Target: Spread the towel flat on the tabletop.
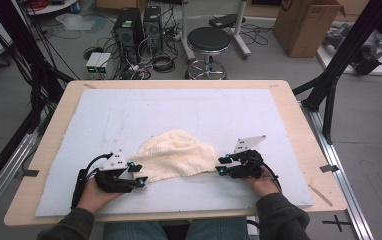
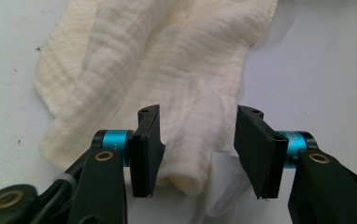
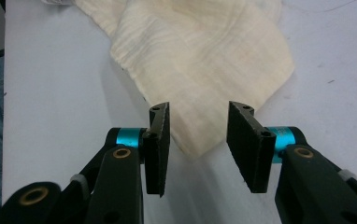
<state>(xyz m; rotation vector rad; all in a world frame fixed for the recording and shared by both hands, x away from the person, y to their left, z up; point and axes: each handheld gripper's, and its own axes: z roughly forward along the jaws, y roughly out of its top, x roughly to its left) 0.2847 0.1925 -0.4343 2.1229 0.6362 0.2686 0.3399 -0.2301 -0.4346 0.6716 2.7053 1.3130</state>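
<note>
Cloth (image 1: 175, 154): cream, crinkled gauze-like weave with fine parallel ridges, soft and matte. It lies crumpled in a rounded, dome-shaped heap on the pale blue-grey mat (image 1: 179, 110), nearer the table's near edge than its far edge, roughly midway between the left and right edges. The mat is flat and faintly speckled; it covers most of the light wooden table (image 1: 54, 125), which has rounded corners.

Left gripper (image 1: 138, 175): at the cloth's left end, near the near edge. In the left gripper view (image 2: 197, 149) the 2 flat black rectangular pads stand apart, not pressing anything; a rolled fold of the cloth lies between them, with a thinner white layer showing beneath it.

Right gripper (image 1: 221, 166): at the cloth's right end. In the right gripper view (image 3: 199, 147) the jaws are likewise parted; a pointed corner of the cloth reaches into the gap, untouched by either pad. Cyan metal collars sit behind each pad.
</note>
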